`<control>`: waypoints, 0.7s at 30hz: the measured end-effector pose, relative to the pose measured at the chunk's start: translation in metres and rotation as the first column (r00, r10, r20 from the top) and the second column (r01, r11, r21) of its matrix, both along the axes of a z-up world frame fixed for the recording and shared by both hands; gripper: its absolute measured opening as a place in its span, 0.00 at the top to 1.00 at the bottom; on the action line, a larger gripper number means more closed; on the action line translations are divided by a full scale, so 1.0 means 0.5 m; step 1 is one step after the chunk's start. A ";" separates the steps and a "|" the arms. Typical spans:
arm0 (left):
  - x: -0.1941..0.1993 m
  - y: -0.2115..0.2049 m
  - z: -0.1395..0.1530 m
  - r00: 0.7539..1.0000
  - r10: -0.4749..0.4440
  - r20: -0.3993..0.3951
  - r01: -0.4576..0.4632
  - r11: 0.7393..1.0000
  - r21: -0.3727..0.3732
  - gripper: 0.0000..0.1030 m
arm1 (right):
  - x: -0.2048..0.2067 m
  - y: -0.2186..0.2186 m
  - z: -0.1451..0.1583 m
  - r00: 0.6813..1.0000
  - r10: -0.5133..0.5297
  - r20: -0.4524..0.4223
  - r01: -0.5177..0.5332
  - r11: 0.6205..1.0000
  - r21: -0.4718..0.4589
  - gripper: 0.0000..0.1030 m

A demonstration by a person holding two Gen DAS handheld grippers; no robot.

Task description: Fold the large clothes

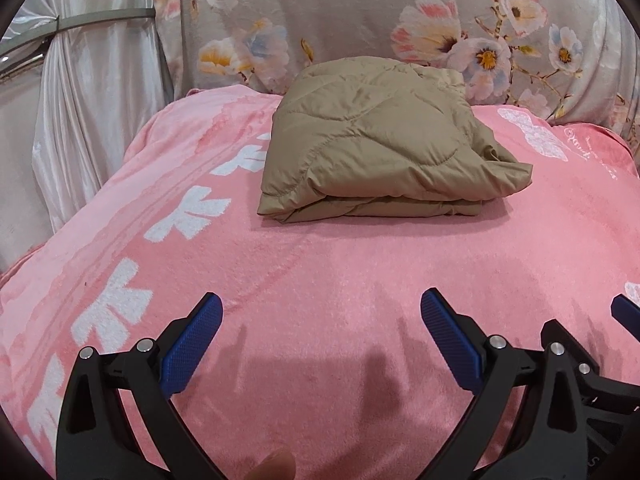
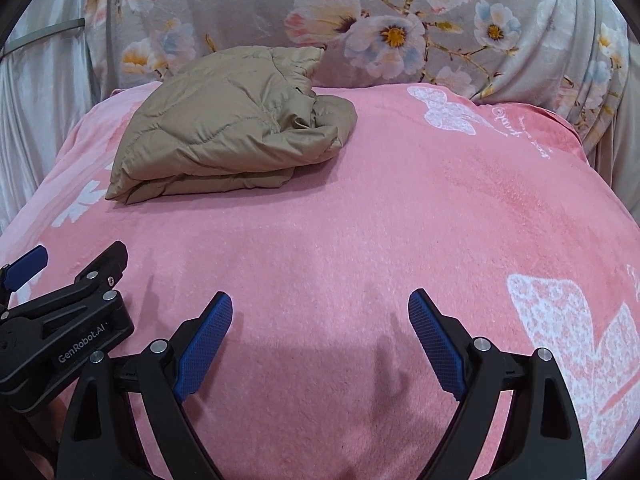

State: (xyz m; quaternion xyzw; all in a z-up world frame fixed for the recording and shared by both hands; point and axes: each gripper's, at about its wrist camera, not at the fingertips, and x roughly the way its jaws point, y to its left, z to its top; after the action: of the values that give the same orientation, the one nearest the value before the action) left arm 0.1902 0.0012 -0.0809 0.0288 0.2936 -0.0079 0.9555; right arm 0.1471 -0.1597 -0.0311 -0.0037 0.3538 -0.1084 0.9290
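We see the tan quilted puffer jacket (image 1: 372,144), folded into a thick bundle, lying toward the far edge of the pink plush blanket (image 1: 328,264), perhaps touching the grey floral cloth (image 1: 340,8) behind. Our left gripper (image 1: 320,304) and right gripper (image 2: 320,300) hover near the front edge, jaws spread wide, holding nothing.

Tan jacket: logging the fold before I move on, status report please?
Left gripper open, empty. Right gripper open, empty. Tan jacket lies folded on pink blanket, clear of both grippers. Nothing in the way.
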 end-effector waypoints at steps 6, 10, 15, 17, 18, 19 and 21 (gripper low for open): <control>-0.011 0.006 0.005 1.000 0.003 0.030 -0.003 1.000 -0.014 0.06 | -0.004 -0.002 0.002 1.000 0.005 0.010 -0.005 1.000 0.004 0.15; -0.012 0.005 0.006 0.999 0.009 0.032 -0.008 1.000 -0.011 0.06 | -0.005 -0.001 0.003 1.000 0.003 0.016 -0.003 1.000 -0.001 0.15; -0.014 0.003 0.008 0.999 0.015 0.034 -0.015 1.000 -0.011 0.06 | -0.006 -0.001 0.004 1.000 0.003 0.017 -0.003 1.000 0.000 0.15; -0.014 0.003 0.008 0.999 0.016 0.035 -0.016 1.000 -0.012 0.06 | -0.005 -0.001 0.004 1.000 0.003 0.017 -0.003 1.000 0.000 0.15; -0.014 0.004 0.008 0.999 0.016 0.034 -0.016 1.000 -0.011 0.06 | -0.005 -0.002 0.004 1.000 0.003 0.017 -0.003 1.000 0.000 0.15; -0.013 0.004 0.008 0.999 0.014 0.034 -0.014 1.000 -0.012 0.06 | -0.006 -0.001 0.004 1.000 0.003 0.018 -0.003 1.000 -0.001 0.15; -0.014 0.003 0.008 0.999 0.016 0.034 -0.015 1.000 -0.011 0.06 | -0.006 -0.001 0.004 1.000 0.001 0.018 -0.001 1.000 -0.003 0.15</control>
State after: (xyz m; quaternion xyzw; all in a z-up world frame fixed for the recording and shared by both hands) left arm 0.1830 0.0029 -0.0769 0.0216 0.2774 -0.0015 0.9605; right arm 0.1442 -0.1600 -0.0291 -0.0045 0.3450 -0.1083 0.9323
